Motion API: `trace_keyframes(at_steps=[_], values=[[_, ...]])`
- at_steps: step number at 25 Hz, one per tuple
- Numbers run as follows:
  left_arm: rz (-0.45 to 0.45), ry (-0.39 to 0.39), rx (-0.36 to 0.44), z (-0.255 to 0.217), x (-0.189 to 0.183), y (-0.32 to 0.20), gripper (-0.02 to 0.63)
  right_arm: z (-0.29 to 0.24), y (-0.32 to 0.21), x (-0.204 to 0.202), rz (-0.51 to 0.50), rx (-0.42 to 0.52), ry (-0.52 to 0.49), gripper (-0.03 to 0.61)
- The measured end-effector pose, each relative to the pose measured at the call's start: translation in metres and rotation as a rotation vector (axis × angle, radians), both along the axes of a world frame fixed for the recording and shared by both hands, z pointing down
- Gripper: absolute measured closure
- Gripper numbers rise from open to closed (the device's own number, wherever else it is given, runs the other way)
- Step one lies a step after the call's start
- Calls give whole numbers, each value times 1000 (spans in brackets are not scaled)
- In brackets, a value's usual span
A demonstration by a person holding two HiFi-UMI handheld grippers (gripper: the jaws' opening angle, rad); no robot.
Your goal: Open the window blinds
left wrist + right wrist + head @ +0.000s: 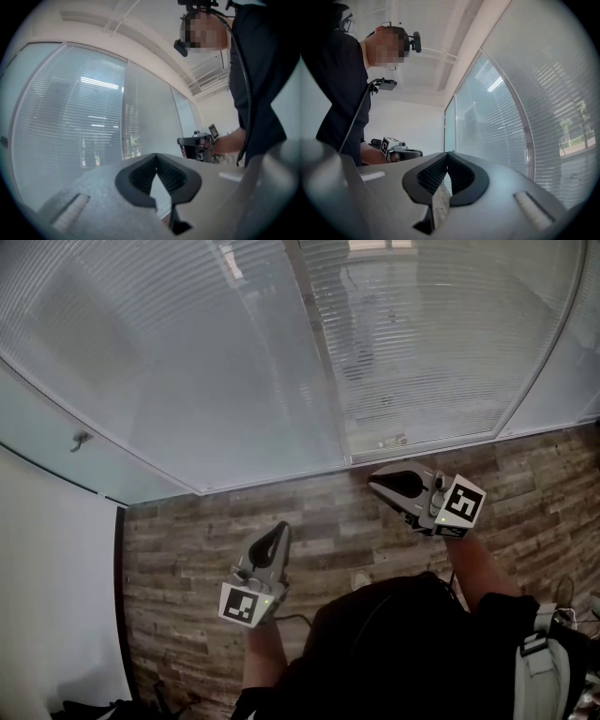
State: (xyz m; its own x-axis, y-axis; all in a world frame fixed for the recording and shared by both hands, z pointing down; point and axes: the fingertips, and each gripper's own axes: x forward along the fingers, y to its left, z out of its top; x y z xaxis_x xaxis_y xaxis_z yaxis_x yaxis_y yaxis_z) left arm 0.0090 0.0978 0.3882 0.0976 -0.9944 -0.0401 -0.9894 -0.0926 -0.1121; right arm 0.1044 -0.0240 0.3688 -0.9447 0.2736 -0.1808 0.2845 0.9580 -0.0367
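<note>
White slatted blinds hang closed behind glass panes that fill the upper part of the head view; a second panel lies to the right of a grey post. My left gripper is over the floor, short of the glass, its jaws together with nothing between them. My right gripper is nearer the glass, by the foot of the post, also shut and empty. The left gripper view has the blinds ahead of its closed tips. In the right gripper view the blinds run along the right of the closed tips.
Wood-plank floor runs up to the glass. A white wall stands at the left, and a small handle sits on the left pane. A small fitting shows at the foot of the right pane. Cables lie at the bottom left.
</note>
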Motion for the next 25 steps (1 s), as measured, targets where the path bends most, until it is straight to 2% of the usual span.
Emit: trace_keyframes(at_steps=[3, 11, 25], values=[[10, 7, -2, 6, -27, -4, 609, 4, -5, -26, 14, 0, 7, 571], [21, 32, -2, 12, -57, -9, 609, 6, -8, -57, 24, 8, 28, 571], [31, 62, -5, 25, -76, -20, 609, 16, -28, -71, 60, 14, 50, 572]])
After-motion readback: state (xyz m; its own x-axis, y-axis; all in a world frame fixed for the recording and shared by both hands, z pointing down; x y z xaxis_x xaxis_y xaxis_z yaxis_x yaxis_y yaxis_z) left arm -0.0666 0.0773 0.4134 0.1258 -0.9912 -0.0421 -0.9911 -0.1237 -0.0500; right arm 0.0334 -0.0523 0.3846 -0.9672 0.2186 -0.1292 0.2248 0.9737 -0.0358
